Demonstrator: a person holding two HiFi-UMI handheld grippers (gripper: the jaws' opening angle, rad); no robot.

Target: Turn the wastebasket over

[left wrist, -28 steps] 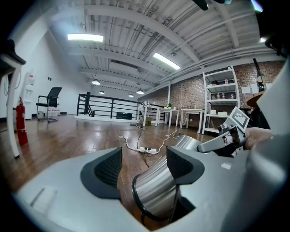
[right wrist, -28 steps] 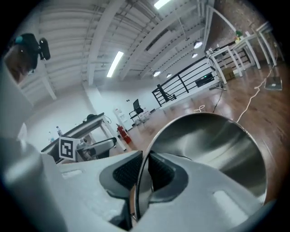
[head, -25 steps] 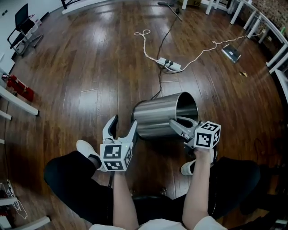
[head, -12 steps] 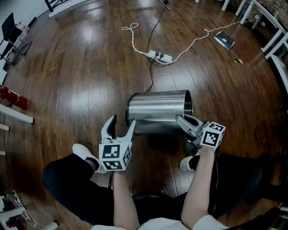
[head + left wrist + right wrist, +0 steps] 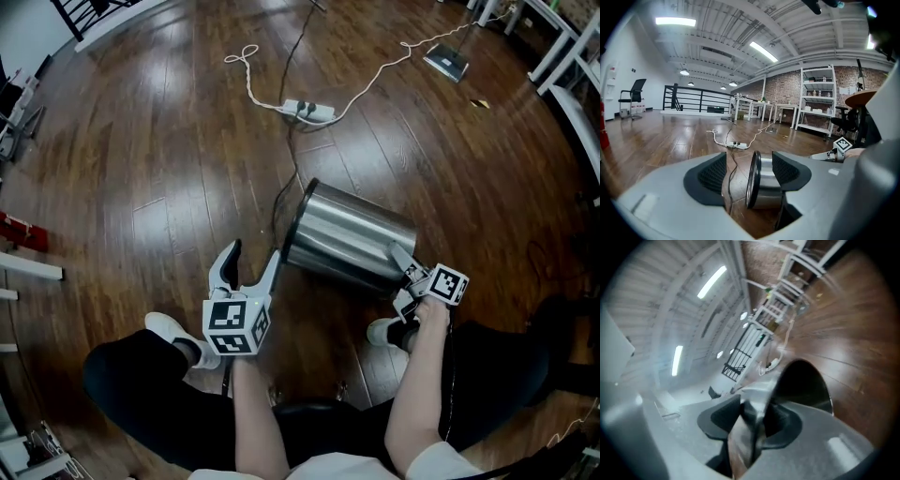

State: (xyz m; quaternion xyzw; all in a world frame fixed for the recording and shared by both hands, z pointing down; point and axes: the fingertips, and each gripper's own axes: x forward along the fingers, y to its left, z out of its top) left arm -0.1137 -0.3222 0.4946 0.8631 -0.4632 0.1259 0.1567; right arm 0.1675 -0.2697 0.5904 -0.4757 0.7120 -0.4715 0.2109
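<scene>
The steel wastebasket [image 5: 352, 239] lies tipped on the wooden floor, its black-ringed base toward the left and its open mouth toward the lower right. My right gripper [image 5: 398, 255] is at the mouth, and in the blurred right gripper view the basket's thin wall [image 5: 806, 380] runs between the pads of the right gripper [image 5: 754, 420]. Its jaws have just been opening a little, with the wall still pinched between them. My left gripper [image 5: 256, 253] stands open beside the base. In the left gripper view the basket [image 5: 764, 187] shows beyond the left gripper [image 5: 749, 173], with nothing gripped.
A black cable [image 5: 281, 187] runs from the basket's base to a white power strip [image 5: 307, 111] with a looped white cord [image 5: 246, 70]. The person's shoes [image 5: 169, 328] [image 5: 384, 330] flank the basket. White table legs [image 5: 572, 84] stand at the right and shelving [image 5: 815, 101] beyond.
The basket has swung round: its mouth end came down toward me at the right and its base end turned to the upper left. The right gripper moved down with it and rolled. The left gripper barely shifted.
</scene>
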